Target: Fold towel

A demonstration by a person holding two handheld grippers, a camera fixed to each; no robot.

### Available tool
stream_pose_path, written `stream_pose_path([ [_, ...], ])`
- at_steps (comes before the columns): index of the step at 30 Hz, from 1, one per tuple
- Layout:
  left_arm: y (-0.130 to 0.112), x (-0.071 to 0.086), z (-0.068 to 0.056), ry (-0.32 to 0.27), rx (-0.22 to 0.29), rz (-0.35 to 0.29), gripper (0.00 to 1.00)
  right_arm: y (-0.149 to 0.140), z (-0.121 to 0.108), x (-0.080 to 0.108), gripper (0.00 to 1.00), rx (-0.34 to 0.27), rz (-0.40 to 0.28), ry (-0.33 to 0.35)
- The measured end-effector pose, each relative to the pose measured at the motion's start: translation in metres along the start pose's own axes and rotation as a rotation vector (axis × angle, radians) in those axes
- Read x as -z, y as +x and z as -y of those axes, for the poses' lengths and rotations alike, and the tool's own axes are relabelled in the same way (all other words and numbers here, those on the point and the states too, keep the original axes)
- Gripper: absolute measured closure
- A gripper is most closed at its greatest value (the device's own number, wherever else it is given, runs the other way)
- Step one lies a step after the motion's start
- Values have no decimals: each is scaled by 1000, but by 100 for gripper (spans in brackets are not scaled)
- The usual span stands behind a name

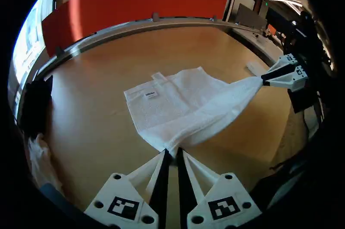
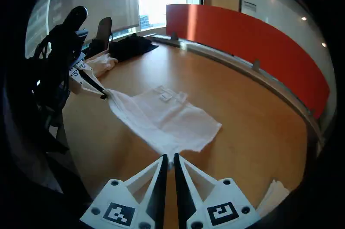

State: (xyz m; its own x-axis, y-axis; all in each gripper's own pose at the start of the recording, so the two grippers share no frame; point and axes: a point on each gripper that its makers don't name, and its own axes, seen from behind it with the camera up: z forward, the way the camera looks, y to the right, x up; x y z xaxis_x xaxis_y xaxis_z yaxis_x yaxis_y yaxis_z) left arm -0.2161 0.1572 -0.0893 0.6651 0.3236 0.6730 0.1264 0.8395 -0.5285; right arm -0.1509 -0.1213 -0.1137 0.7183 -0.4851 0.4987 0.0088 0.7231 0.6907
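A white towel (image 1: 185, 104) lies on the wooden table (image 1: 95, 121), with its near edge lifted and stretched between my two grippers. My left gripper (image 1: 172, 153) is shut on one near corner. My right gripper (image 1: 264, 81) pinches the other corner at the right. In the right gripper view the same towel (image 2: 168, 119) runs from my right gripper (image 2: 169, 158), shut on its corner, up to the left gripper (image 2: 103, 94) at the left. The far half rests flat, its label (image 1: 150, 94) facing up.
An orange partition (image 1: 133, 4) runs along the table's far edge behind a metal rail. Dark cloth (image 2: 129, 45) and a pale cloth (image 2: 101, 63) lie near a chair by the window. A person's dark sleeve (image 2: 51, 78) holds the left gripper. A folded white item (image 1: 257, 68) lies at the right.
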Motion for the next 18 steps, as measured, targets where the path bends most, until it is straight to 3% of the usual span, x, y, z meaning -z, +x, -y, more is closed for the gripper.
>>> stream_pose_path([
  [8,-6,16,-13,-4,31,26,87,4,4,13,89,6,0,3],
  [18,-7,14,-14,14,49,36,87,7,1,10,89,7,0,8],
])
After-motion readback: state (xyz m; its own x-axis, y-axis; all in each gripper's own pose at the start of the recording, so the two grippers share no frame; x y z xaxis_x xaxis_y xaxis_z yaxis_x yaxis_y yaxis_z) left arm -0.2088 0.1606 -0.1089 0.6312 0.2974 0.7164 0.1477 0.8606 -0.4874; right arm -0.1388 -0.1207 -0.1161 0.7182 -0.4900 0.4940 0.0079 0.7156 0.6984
